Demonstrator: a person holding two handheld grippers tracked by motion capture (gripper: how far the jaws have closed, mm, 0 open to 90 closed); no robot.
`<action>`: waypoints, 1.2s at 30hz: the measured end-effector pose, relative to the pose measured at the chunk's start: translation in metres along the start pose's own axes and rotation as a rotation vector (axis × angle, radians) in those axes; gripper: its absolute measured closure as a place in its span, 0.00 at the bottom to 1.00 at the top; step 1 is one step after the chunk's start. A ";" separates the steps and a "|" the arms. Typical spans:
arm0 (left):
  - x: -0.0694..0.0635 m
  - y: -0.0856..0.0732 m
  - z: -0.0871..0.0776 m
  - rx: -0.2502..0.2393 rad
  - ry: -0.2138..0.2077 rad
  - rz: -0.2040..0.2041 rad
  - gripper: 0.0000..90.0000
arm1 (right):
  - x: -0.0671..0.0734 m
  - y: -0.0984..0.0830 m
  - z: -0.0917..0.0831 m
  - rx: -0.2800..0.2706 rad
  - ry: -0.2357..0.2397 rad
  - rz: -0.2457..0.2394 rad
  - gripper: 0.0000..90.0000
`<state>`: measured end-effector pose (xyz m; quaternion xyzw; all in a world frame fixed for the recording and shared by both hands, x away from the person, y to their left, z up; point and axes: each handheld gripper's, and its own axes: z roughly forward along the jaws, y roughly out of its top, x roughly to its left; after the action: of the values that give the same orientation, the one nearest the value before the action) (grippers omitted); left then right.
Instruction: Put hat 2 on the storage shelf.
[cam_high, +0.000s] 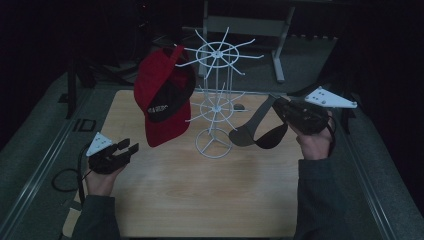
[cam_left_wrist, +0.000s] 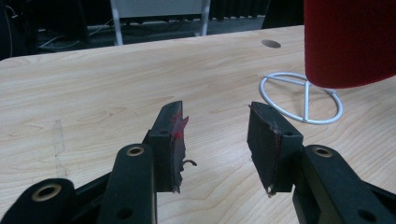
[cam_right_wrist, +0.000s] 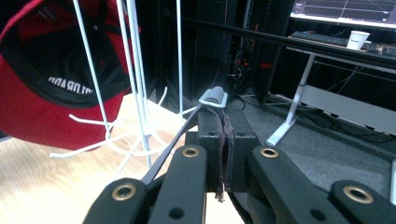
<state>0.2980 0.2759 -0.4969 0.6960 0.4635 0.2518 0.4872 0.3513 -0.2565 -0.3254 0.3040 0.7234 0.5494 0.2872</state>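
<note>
A red cap (cam_high: 162, 97) with a black lining hangs on the upper left prongs of a white wire rack (cam_high: 216, 100), which stands mid-table. Just right of the rack, my right gripper (cam_high: 279, 106) holds a dark grey cap (cam_high: 255, 131) whose brim droops toward the rack's base. In the right gripper view the jaws (cam_right_wrist: 223, 121) are shut on the cap's back strap (cam_right_wrist: 225, 140), with its buckle (cam_right_wrist: 214, 97) at their tip and the red cap (cam_right_wrist: 46, 107) to the left. My left gripper (cam_high: 129, 145) hovers low at the table's left, open and empty (cam_left_wrist: 215, 112).
The wooden table (cam_high: 200, 200) has a small round hole (cam_left_wrist: 271, 44) behind the rack's ring base (cam_left_wrist: 301, 100). Grey rails run along both sides of the table. Behind it stands a white-legged desk frame (cam_high: 277, 50), and a paper cup (cam_right_wrist: 357, 39) sits by a monitor.
</note>
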 end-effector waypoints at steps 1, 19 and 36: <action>0.000 0.000 0.000 0.000 0.000 0.000 0.63 | 0.000 0.001 0.000 -0.002 0.002 0.004 0.97; 0.000 -0.001 0.000 0.006 0.004 -0.004 0.63 | 0.000 0.021 0.004 -0.020 0.026 0.010 0.97; 0.001 -0.001 -0.001 0.002 0.004 -0.009 0.63 | 0.004 0.036 0.004 -0.046 0.032 -0.005 0.97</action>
<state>0.2977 0.2772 -0.4977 0.6938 0.4679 0.2507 0.4866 0.3563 -0.2437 -0.2918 0.2867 0.7157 0.5701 0.2838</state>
